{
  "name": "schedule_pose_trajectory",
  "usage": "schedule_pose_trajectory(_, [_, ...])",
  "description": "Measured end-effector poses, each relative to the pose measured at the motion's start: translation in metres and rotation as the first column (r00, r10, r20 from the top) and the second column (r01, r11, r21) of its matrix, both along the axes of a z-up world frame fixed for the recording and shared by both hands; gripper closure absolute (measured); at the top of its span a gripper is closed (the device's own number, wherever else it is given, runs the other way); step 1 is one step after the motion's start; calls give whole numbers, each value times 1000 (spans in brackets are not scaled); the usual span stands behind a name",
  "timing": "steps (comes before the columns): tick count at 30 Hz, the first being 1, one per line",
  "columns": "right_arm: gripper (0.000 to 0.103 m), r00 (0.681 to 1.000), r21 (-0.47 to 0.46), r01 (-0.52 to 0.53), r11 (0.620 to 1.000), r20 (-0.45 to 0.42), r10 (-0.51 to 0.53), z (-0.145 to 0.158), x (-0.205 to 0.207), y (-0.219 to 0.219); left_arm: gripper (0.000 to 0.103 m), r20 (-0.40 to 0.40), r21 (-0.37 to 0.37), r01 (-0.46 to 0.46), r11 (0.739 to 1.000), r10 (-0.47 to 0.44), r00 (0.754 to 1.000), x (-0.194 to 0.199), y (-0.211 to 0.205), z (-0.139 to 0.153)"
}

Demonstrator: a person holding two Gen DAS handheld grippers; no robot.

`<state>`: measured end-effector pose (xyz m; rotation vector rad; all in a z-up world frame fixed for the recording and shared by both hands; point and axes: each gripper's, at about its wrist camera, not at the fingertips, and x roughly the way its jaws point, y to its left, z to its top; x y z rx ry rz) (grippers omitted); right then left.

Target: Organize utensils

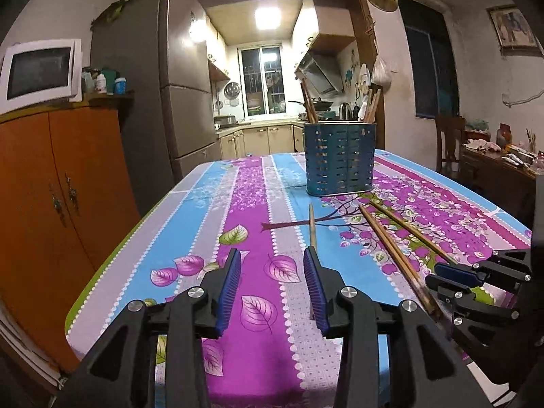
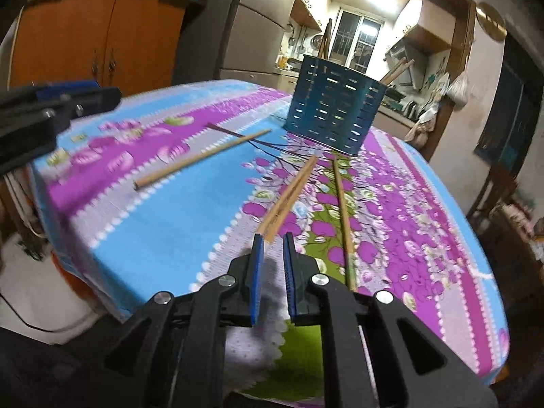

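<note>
A blue slotted holder (image 1: 340, 159) (image 2: 335, 115) stands on the flowered tablecloth (image 1: 244, 204) with several chopsticks upright in it. One loose chopstick (image 1: 312, 227) (image 2: 204, 158) lies along the inner side of my left gripper's right finger. My left gripper (image 1: 271, 251) (image 2: 114, 97) is open, its pads not pressing the stick. A pair of chopsticks (image 1: 391, 248) (image 2: 292, 193) lies side by side, and its near ends reach the tips of my right gripper (image 2: 273, 236) (image 1: 433, 275). That gripper shows a narrow gap and pinches nothing. Another single chopstick (image 1: 408, 227) (image 2: 343, 214) lies to the right of the pair.
An orange cabinet (image 1: 61, 187) with a microwave (image 1: 37, 71) on top and a grey fridge (image 1: 146, 85) stand left of the table. A wooden chair (image 1: 448, 142) and a cluttered side table (image 1: 499, 156) are at the right. The table's left edge drops off near my left gripper.
</note>
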<state>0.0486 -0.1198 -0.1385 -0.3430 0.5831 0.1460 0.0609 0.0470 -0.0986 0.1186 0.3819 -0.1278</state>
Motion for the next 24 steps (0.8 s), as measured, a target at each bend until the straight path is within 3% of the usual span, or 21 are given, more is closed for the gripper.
schedule_pose_trajectory(6, [93, 1000, -123, -13, 992, -10, 11, -4, 8, 14, 61, -34, -11, -16, 1000, 15, 999, 6, 8, -5])
schedule_pose_trajectory(11, [94, 999, -264, -46, 964, 9, 50, -7, 14, 36, 57, -48, -14, -31, 999, 30, 998, 5, 14, -8])
schedule_pose_trajectory(16, [94, 996, -243, -93, 966, -8, 94, -5, 14, 39, 56, -63, -1, -28, 1000, 28, 998, 6, 12, -12])
schedule_pose_trajectory(20, [94, 999, -240, -22, 970, -38, 13, -9, 16, 15, 54, -54, 8, -15, 1000, 15, 998, 4, 8, -12])
schedule_pose_trajectory(24, [94, 998, -137, 32, 990, -47, -39, 2, 11, -8, 54, -61, 4, -5, 1000, 5, 998, 7, 5, -13])
